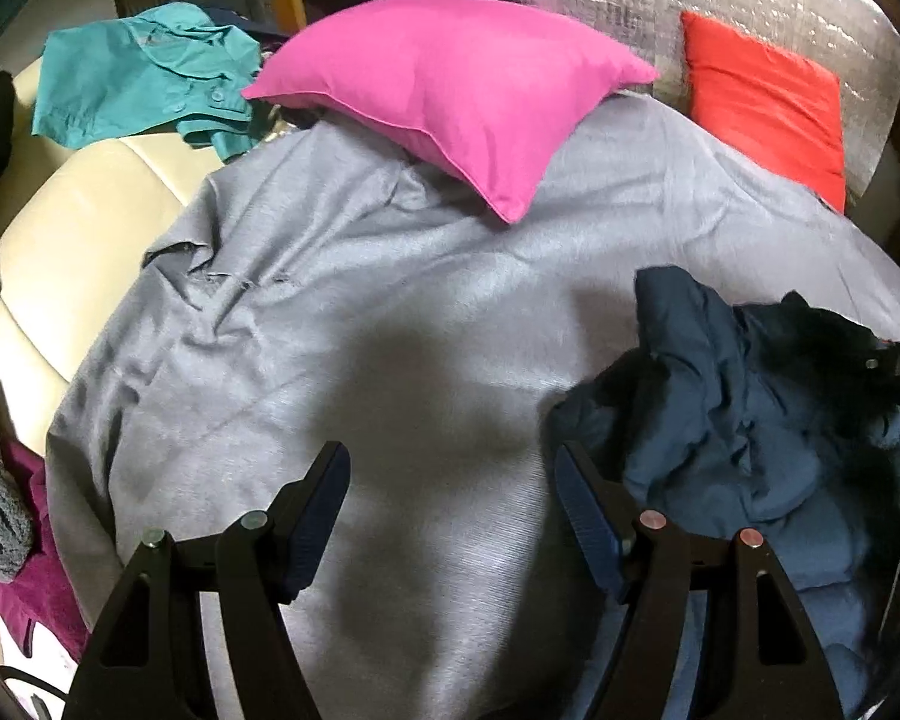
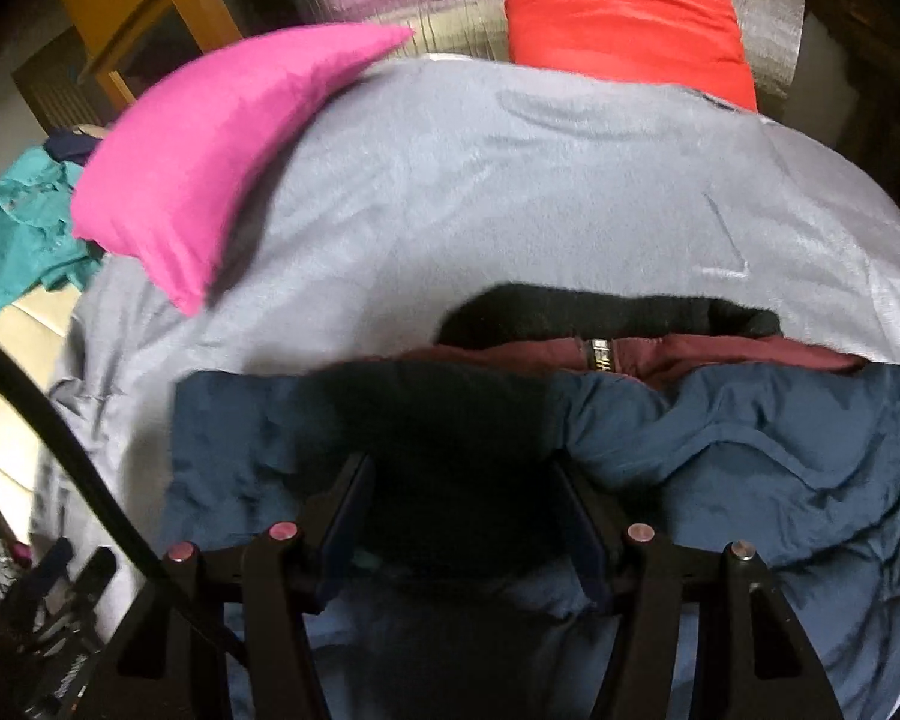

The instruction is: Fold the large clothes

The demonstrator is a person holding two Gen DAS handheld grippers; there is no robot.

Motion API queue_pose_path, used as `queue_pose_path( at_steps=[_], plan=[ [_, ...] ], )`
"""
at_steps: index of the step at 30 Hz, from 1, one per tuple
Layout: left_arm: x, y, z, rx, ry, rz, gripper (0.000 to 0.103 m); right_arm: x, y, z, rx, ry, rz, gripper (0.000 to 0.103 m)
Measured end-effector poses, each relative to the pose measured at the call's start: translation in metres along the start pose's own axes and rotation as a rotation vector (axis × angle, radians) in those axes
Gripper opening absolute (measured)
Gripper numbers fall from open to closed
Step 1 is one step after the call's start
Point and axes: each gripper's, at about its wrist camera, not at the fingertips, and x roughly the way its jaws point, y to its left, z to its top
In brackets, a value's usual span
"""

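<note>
— Jacket [image 2: 720, 438], navy, lies crumpled on the grey sheet [image 1: 390, 312]; maroon lining and a black furry collar [image 2: 600, 312] show at its far edge.

— And the claws?

— Left claw [image 1: 450, 498] gapes wide over bare sheet, holding nothing; right claw [image 2: 462, 516] is spread around dark fabric, grip unclear. Only the left view shows the teal shirt [image 1: 144, 72] whole; the pink pillow [image 1: 450, 90] appears in both.

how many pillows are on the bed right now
2. A pink pillow lies at the far left edge of the grey sheet; a red pillow leans against the silver backing at far right. Others could be hidden.
</note>
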Motion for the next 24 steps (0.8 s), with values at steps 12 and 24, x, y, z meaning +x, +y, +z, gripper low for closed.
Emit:
queue_pose_path(
  at_steps=[12, 24],
  plan=[
    [0.0, 0.058, -0.006, -0.086, 0.017, 0.03, 0.072, 0.048, 0.065, -0.021, -0.037, 0.155, 0.081, 0.064],
    [-0.002, 0.038, -0.006, -0.036, -0.009, -0.028, 0.072, -0.001, 0.018, -0.02, 0.065, 0.014, 0.208, 0.063]
  ],
)
